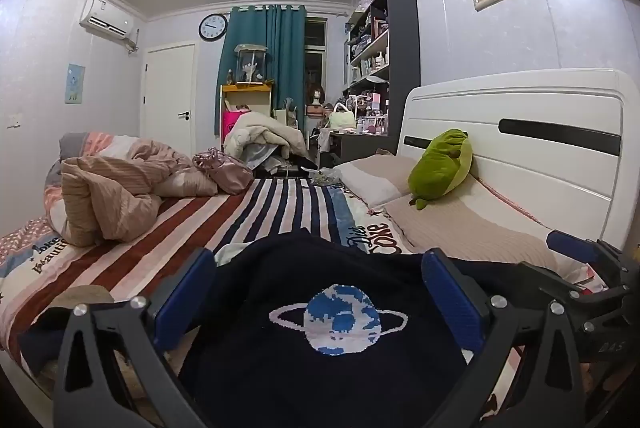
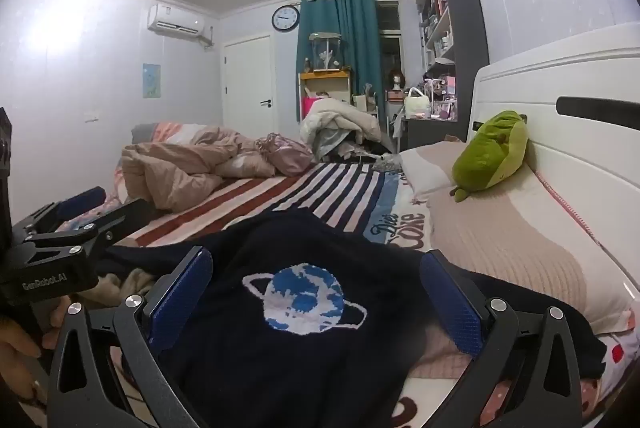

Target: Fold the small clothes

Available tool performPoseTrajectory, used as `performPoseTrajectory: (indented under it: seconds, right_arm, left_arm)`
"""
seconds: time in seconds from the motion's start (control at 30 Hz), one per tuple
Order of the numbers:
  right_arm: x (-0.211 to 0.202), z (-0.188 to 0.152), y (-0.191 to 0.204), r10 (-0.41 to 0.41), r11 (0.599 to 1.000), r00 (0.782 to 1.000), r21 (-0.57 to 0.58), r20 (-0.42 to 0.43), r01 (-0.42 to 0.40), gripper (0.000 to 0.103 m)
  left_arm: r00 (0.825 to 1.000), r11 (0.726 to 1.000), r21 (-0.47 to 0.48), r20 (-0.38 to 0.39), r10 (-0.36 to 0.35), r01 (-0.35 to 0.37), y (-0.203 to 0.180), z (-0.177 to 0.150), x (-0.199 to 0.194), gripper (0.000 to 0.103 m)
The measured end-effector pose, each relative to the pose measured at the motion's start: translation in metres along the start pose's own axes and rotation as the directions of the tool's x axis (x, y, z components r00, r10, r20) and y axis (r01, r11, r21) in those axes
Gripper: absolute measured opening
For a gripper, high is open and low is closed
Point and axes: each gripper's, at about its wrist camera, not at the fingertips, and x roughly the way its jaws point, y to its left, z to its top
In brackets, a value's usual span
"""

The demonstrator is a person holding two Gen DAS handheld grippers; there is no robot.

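A small navy knitted sweater point(image 1: 320, 276) with a blue and white ringed planet point(image 1: 340, 320) lies on the striped bed sheet point(image 1: 256, 211). It also shows in the right wrist view point(image 2: 312, 256). My left gripper point(image 1: 320, 292) is open, its blue-padded fingers standing either side of the sweater just above it. My right gripper point(image 2: 316, 296) is open in the same way over the sweater. The right gripper shows at the right edge of the left wrist view point(image 1: 580, 260). The left gripper shows at the left edge of the right wrist view point(image 2: 72, 228).
A crumpled beige duvet point(image 1: 112, 195) and a pink garment point(image 1: 224, 167) lie at the far left of the bed. Pillows point(image 1: 460, 224) and a green plush toy point(image 1: 440, 163) sit against the white headboard point(image 1: 520, 135) on the right. Cluttered shelves stand beyond.
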Motion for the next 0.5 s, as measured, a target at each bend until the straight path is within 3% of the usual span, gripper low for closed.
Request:
performPoseTrajectory:
  seconds: [0.5]
  right_arm:
    - [-0.002,-0.001,-0.002,0.008,1.000,1.000,0.016,0.001,-0.008,0.103]
  left_arm:
    - [1.000,1.000,-0.016,-0.005,-0.015,0.015,-0.007,-0.001,0.006,0.102]
